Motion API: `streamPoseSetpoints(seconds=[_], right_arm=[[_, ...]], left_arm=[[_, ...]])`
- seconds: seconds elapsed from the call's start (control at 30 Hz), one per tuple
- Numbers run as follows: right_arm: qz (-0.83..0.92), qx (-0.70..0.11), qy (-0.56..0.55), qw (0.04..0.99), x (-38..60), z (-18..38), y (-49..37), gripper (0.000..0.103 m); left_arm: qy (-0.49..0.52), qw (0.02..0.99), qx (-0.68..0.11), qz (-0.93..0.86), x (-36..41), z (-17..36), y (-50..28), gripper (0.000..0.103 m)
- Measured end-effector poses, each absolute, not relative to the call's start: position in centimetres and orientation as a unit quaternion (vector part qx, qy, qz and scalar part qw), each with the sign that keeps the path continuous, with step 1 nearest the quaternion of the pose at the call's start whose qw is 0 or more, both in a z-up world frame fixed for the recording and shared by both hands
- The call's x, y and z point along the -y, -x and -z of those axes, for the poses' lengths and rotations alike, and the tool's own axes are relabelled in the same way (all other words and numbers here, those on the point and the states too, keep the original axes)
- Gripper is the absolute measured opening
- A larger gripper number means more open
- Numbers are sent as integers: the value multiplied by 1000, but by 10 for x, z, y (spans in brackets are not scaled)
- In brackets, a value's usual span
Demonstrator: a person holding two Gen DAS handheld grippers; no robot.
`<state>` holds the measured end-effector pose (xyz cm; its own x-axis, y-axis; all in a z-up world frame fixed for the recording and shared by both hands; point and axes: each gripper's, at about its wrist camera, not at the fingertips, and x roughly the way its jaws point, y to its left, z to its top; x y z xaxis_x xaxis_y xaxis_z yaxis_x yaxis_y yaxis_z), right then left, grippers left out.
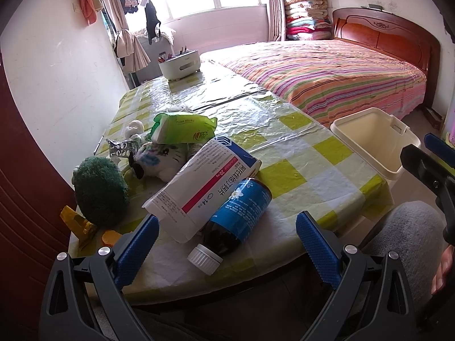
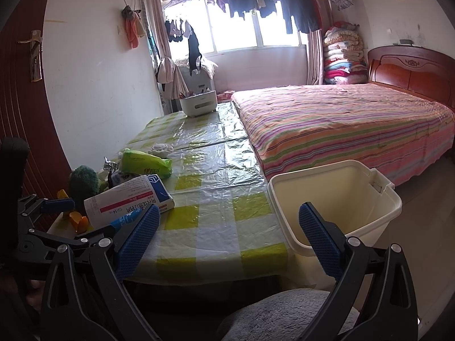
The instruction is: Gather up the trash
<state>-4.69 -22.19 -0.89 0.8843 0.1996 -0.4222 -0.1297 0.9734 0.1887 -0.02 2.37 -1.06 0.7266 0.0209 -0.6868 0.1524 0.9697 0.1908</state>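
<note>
A white medicine box lies on the checked table, resting partly on a brown bottle with a blue label and white cap. Behind them lie a green tissue pack, crumpled foil and white crumpled paper. My left gripper is open, its fingers either side of the bottle's cap end, touching nothing. A cream bin stands at the table's right edge. My right gripper is open and empty, near the table's front edge beside the bin. The box shows in the right view.
A green plush toy, a white plush toy and yellow-orange bits sit at the table's left. A white pen holder stands at the far end. A striped bed runs along the right. A dark red door is at left.
</note>
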Motion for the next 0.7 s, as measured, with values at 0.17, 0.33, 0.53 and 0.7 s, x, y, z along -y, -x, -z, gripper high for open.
streamPoseSetpoints(seconds=[0.17,0.33,0.53,0.7], right_arm=[[-89,-226,-75,967,220,8,45,97],[-99,-225,-70,967,215,6,41,97],[-122,-227,-57,964,200,5,35,97],[-145,-226,-48,962,186,3,33,97]], left_arm=[[-114,923,-366,30,-25,9,1,94],[-107,925,-364,23,-33,9,2,94],[-105,927,-361,10,-44,10,6,94],[-107,929,-354,-13,-65,12,14,94]])
